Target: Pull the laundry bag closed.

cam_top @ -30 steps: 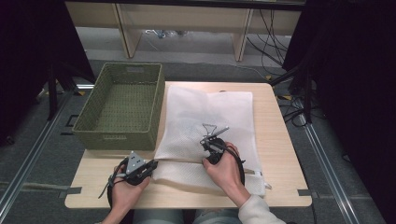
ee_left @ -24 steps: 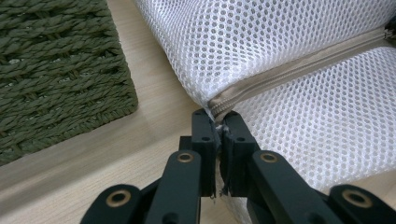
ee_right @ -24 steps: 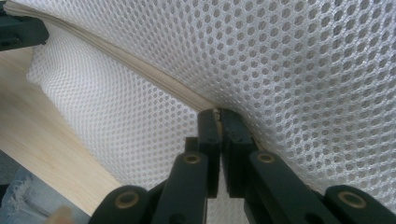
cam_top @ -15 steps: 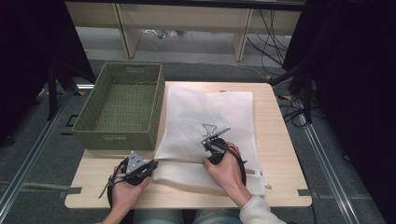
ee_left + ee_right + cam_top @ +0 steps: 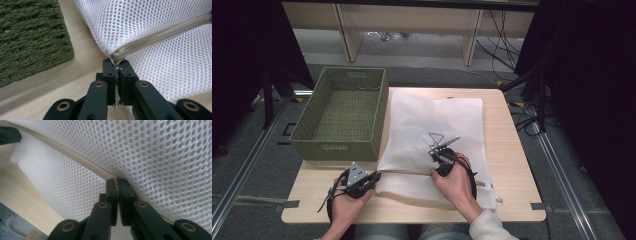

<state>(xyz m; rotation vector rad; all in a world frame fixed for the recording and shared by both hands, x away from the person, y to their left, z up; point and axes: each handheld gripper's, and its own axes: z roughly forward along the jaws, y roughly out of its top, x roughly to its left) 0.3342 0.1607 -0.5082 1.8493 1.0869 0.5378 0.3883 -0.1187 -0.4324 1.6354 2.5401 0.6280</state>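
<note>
A white mesh bag [image 5: 437, 120] lies flat on the wooden table [image 5: 507, 150], with a beige zipper [image 5: 407, 172] running across its near part. My left gripper [image 5: 376, 176] is shut on the bag's left corner, pinching the end of the zipper [image 5: 160, 35] between its jaws [image 5: 117, 63]. Further right along that zipper, my right gripper [image 5: 436, 171] is shut on the zipper seam [image 5: 75, 156], its jaws [image 5: 116, 181] pressed together under the mesh [image 5: 162, 157]. Whether a zipper pull sits between them is hidden.
A green woven basket [image 5: 343, 112] with nothing in it stands at the table's left, close to the bag [image 5: 150, 17] and to my left gripper; its wall [image 5: 30, 37] fills the upper left of the left gripper view. Bare table [image 5: 22, 195] lies along the near edge.
</note>
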